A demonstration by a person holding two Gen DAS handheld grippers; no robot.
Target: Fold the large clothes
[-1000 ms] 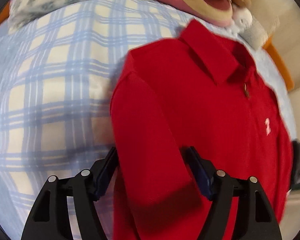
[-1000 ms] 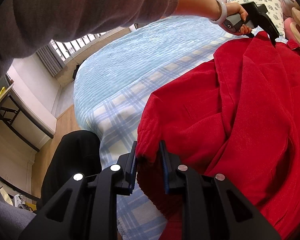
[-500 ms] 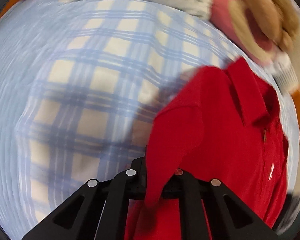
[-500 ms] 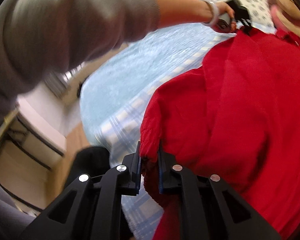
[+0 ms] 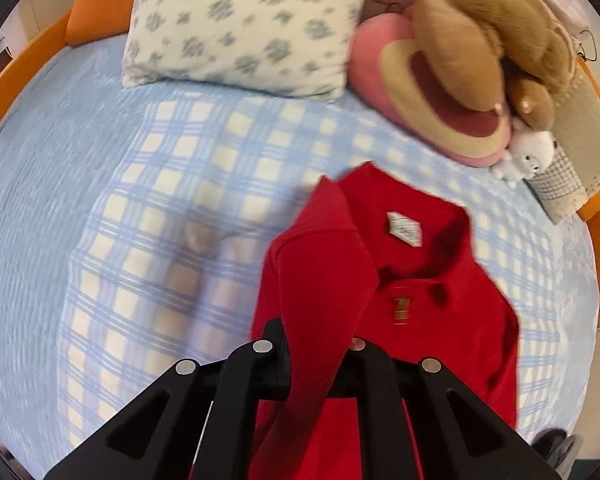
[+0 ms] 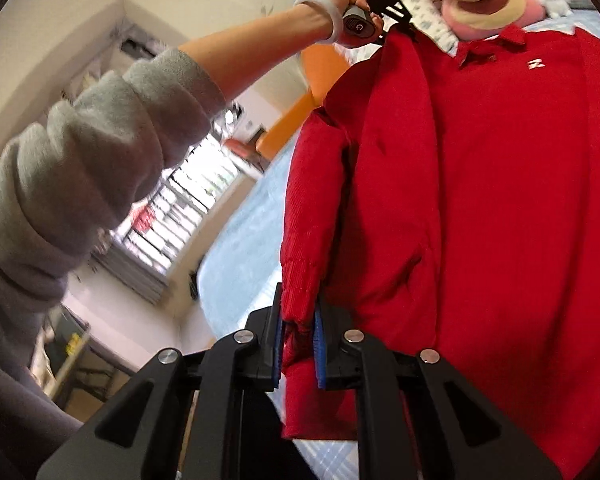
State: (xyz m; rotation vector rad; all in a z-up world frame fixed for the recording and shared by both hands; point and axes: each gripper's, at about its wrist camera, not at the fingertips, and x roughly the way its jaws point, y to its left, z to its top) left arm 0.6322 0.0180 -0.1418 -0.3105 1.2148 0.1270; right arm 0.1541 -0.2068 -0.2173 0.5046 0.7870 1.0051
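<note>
Left hand-held gripper [image 5: 312, 360] just clamped shut on the near sleeve of the red polo shirt [image 5: 412, 280] and lifted it off the bed [image 5: 140, 200]. The right hand-held gripper [image 6: 298, 344] pinches the hem corner, so the side fold looks underway.

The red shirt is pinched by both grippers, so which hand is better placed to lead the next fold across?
Probably the left. The left gripper is shut on the shirt near the collar, lifted above the bed. The right gripper clamps the lower edge and would likely just follow.
</note>
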